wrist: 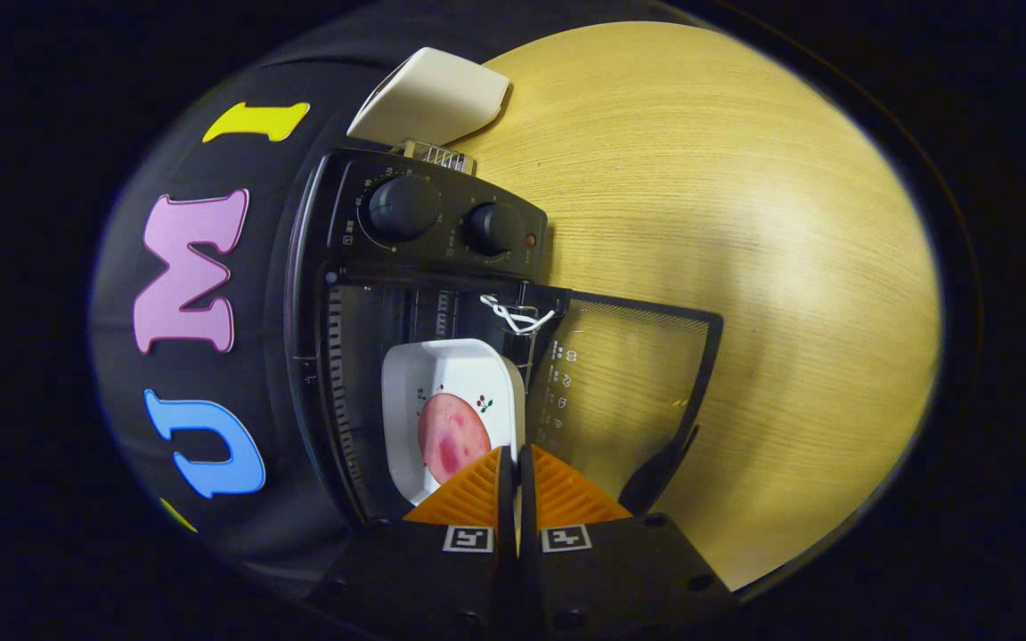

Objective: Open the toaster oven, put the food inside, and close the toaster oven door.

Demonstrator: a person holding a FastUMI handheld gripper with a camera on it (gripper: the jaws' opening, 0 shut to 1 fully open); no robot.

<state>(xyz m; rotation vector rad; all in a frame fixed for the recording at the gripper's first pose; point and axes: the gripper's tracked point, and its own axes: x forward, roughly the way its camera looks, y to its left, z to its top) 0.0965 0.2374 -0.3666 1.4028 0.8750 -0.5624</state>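
Gripper [515, 463] fingers clamp the rim of the white dish [451, 392] of food, inside the toaster oven [370, 267]; door [629, 383] open at 3 o'clock; next: release, withdraw, close

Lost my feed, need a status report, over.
Gripper shut on white dish rim. Dish with pink food inside toaster oven. Door open. Nothing blocking.
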